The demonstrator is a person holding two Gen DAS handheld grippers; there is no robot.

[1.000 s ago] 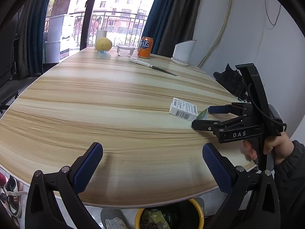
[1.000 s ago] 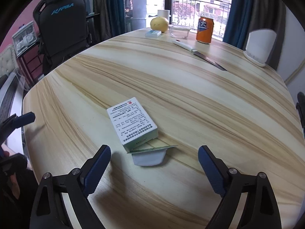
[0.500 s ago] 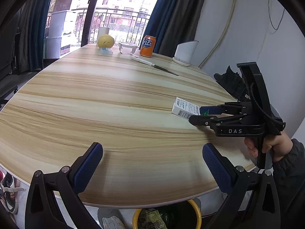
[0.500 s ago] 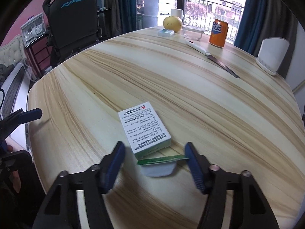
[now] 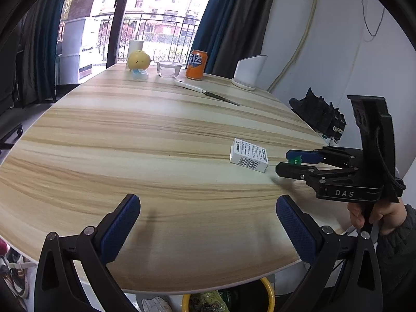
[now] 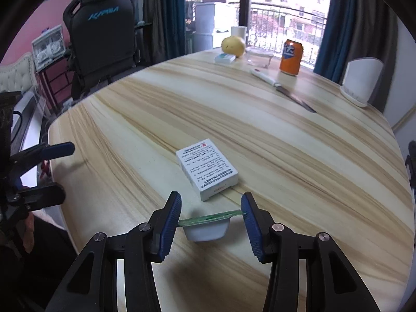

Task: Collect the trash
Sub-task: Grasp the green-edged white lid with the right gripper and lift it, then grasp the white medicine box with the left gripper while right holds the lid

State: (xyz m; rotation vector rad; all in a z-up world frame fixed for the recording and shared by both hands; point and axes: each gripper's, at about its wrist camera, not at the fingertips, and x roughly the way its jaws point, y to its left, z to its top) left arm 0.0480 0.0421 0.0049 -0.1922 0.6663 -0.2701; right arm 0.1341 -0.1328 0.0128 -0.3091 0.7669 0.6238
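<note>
Right wrist view: right gripper (image 6: 211, 215) just closed, clamping small lidded cup (image 6: 206, 227); left gripper (image 5: 208, 223) wide.

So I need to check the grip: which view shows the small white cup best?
Right wrist: the white cup sits whole between the right gripper's jaws, its green lid edge-on. Left wrist shows only a green sliver.

wooden table (image 6: 286, 143) carries white box (image 6: 208, 171), knife (image 6: 280, 85), orange can (image 6: 291, 57).

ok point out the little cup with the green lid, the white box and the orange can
little cup (image 6: 206, 231), right wrist view, white body
white box (image 6: 208, 169), right wrist view, printed top face
orange can (image 6: 291, 57), right wrist view, front label
</note>
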